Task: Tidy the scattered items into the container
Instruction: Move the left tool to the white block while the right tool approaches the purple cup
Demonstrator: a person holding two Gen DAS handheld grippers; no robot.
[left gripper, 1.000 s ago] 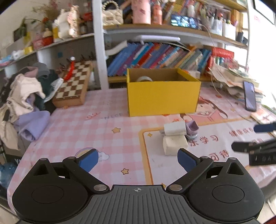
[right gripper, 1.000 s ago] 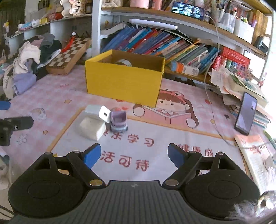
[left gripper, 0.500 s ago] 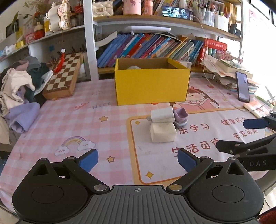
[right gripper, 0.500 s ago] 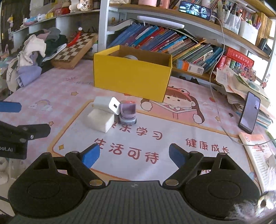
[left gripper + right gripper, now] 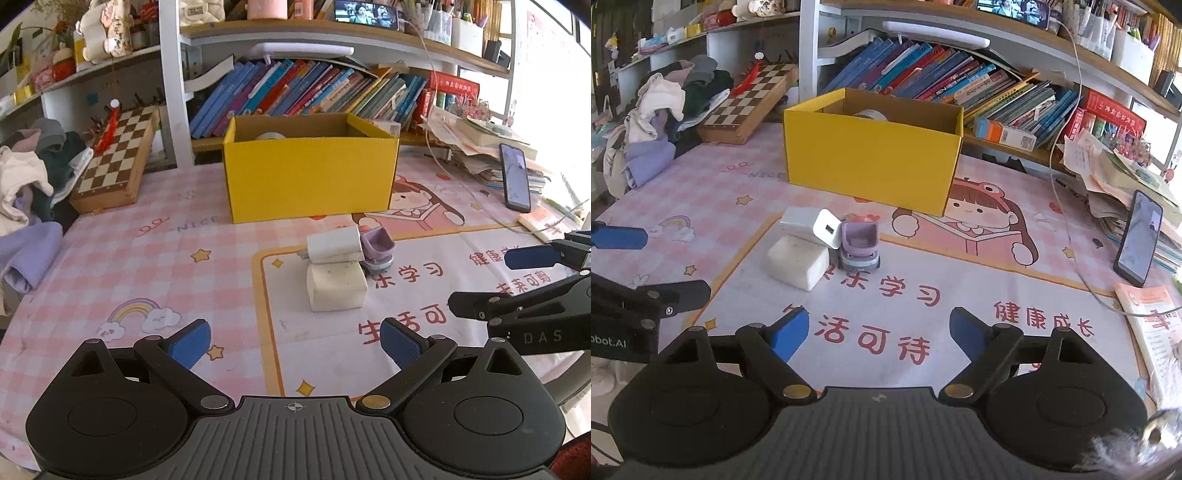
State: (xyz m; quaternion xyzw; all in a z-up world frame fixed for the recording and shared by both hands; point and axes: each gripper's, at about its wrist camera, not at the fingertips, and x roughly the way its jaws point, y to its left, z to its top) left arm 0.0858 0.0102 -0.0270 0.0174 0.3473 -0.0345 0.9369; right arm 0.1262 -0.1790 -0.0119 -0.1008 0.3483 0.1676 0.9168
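A cluttered bookshelf backs the worktop [image 5: 155, 258], which carries a pink checked cloth. The yellow box [image 5: 310, 177] stands at its rear. Just in front of the box, a white charger [image 5: 334, 245] rests on a white block [image 5: 336, 288], touching a purple toy [image 5: 376, 247]. Judged light and rigid; grip the charger across its flat sides. Left tongs [image 5: 295, 341] and right tongs [image 5: 879, 330] gape, empty. Compared with a second ago, the box and cluster appear nearer.

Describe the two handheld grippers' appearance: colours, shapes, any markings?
Both the left gripper and right gripper are matte black, with ribbed bodies, round side discs, silver pivot screws and blue padded fingers. White lettering marks their sides. No cables or sleeves show.
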